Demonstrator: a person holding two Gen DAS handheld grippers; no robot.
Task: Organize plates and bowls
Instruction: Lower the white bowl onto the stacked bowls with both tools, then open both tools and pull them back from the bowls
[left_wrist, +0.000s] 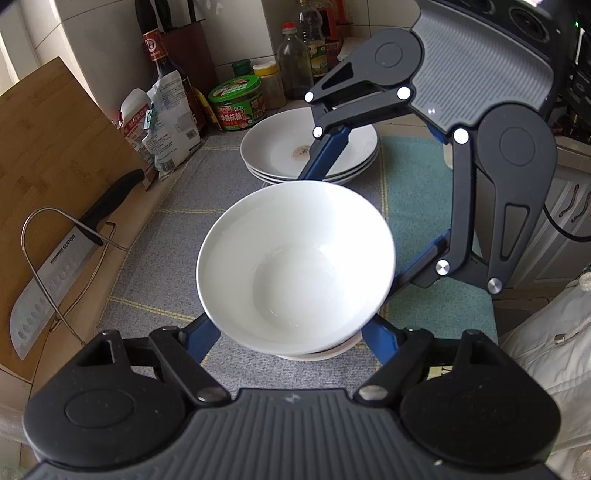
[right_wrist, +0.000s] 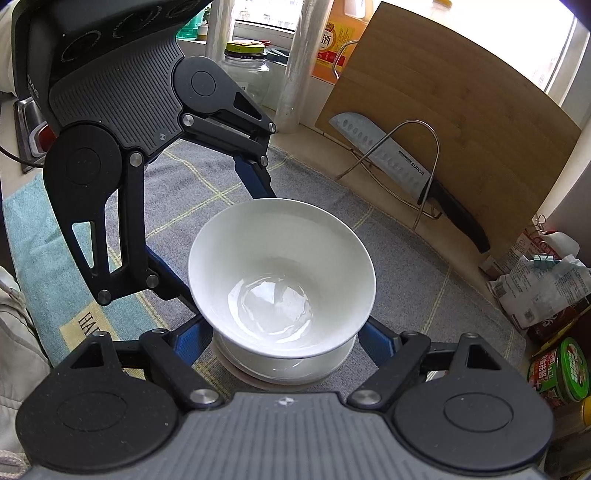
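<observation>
Sitting atop a short stack of bowls (left_wrist: 325, 352), the white bowl (left_wrist: 295, 266) fills the middle of both wrist views. Left gripper (left_wrist: 291, 325) has its blue fingers (left_wrist: 201, 338) partly open at the bowl's sides at 8 and 4 o'clock; right gripper (right_wrist: 284, 332) does likewise (actual pad contact hides beneath the rim, so I cannot tell). Behind, at 12 o'clock in the left view, plates (left_wrist: 273, 147) stack on the grey mat (left_wrist: 166, 236); at 9 o'clock, a knife (left_wrist: 44, 284) leans against the cutting board (left_wrist: 55, 140).
</observation>
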